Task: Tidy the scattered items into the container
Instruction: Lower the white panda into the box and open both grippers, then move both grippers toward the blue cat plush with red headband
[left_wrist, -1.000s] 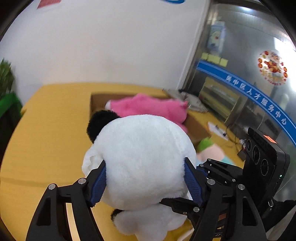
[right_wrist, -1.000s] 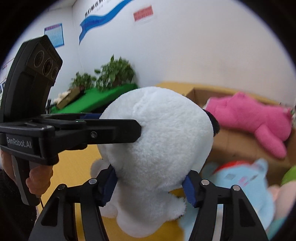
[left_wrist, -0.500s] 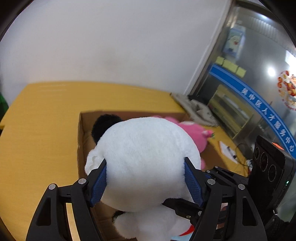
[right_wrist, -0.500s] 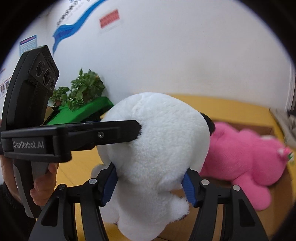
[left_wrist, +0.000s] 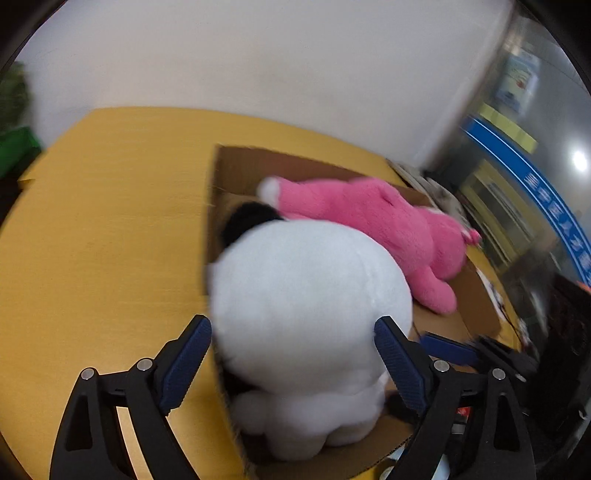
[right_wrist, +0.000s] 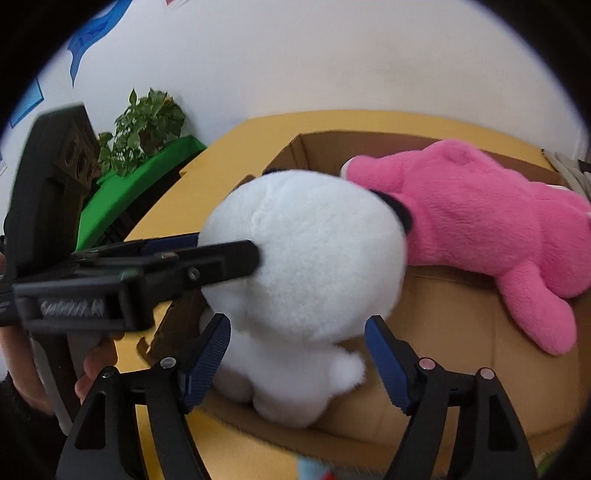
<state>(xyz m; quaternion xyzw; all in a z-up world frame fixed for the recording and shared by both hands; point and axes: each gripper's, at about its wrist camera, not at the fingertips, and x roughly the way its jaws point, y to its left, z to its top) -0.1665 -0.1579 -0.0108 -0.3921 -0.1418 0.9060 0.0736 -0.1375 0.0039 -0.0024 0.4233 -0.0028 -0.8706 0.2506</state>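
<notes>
The white plush (left_wrist: 310, 321) sits in the box (right_wrist: 461, 332) beside the pink plush (right_wrist: 491, 221), between my jaws. My left gripper (left_wrist: 295, 354) and right gripper (right_wrist: 299, 354) both stand parted, pads just off its sides.
</notes>
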